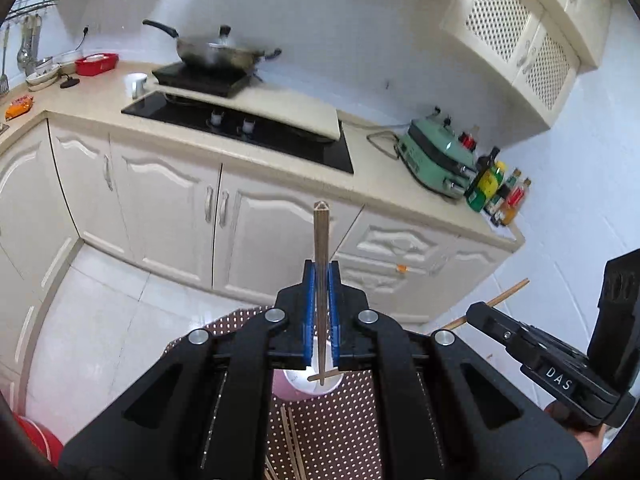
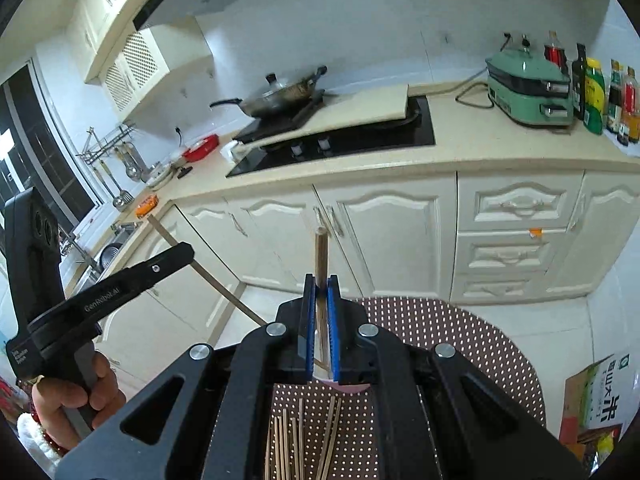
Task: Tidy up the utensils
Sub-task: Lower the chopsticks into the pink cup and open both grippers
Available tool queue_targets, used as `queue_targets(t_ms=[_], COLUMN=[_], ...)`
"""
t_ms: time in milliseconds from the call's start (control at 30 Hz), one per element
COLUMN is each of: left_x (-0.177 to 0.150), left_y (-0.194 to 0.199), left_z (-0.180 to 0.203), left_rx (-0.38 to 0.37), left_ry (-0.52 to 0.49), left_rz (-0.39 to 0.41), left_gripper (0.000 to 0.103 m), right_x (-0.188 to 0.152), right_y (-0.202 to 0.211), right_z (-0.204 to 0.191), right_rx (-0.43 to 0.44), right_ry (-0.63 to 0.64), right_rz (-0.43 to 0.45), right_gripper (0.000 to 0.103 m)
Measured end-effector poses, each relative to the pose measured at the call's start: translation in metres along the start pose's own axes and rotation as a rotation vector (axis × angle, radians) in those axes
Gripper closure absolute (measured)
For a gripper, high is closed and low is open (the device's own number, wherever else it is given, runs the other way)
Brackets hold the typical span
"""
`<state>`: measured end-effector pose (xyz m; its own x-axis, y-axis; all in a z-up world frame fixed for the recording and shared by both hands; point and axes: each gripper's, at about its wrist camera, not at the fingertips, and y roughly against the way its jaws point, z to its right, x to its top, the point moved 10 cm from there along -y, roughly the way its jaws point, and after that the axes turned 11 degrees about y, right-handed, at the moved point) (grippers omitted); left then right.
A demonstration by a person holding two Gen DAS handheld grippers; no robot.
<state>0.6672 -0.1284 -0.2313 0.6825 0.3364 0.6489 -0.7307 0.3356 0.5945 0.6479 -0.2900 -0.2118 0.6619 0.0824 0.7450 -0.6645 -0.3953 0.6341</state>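
In the left wrist view my left gripper (image 1: pixel 321 270) is shut on a pale chopstick (image 1: pixel 321 236) that stands upright between the blue pads. Under it a pink and white cup (image 1: pixel 298 386) sits on the brown dotted tablecloth (image 1: pixel 340 432), with loose chopsticks (image 1: pixel 290 440) lying nearer to me. At the right edge is my right gripper (image 1: pixel 474 312), with a wooden chopstick (image 1: pixel 510 292) sticking out of it. In the right wrist view my right gripper (image 2: pixel 321 280) is shut on that wooden chopstick (image 2: pixel 320 252). Several chopsticks (image 2: pixel 300 440) lie below it, and the cup (image 2: pixel 352 389) is mostly hidden.
Behind the table runs a cream kitchen counter (image 2: pixel 460 152) with a black hob (image 2: pixel 340 144), a wok (image 2: pixel 280 96), a green appliance (image 2: pixel 528 88) and bottles (image 2: pixel 600 92). A cardboard box (image 2: pixel 596 396) stands on the floor at the right. A red tub (image 1: pixel 40 440) sits low on the left.
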Motion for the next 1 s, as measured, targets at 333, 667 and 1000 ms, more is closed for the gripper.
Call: queue_targets(t_ms=[333,667,1000], left_x=[-0.036,-0.083,-0.105], left_y=[-0.02,-0.03,-0.036], left_z=[-0.015,-0.032,-0.038], left_rx=[0.023,0.054,0.08], left_ry=[-0.023,-0.051,-0.058], left_rz=[-0.074,-0.179,-0.271], left_gripper=[0.097,0.096,0.095], right_x=[-0.037,-0.083,-0.1], right_y=[-0.018,-0.037,-0.04], right_z=[0.005,0.004,-0.001], right_rx=[0.006,-0.004,0.015], right_ry=[-0.045,-0.06,-0.099], right_rz=[-0.08,-0.176,-0.216], right_gripper=[0.098,0.098,0.095])
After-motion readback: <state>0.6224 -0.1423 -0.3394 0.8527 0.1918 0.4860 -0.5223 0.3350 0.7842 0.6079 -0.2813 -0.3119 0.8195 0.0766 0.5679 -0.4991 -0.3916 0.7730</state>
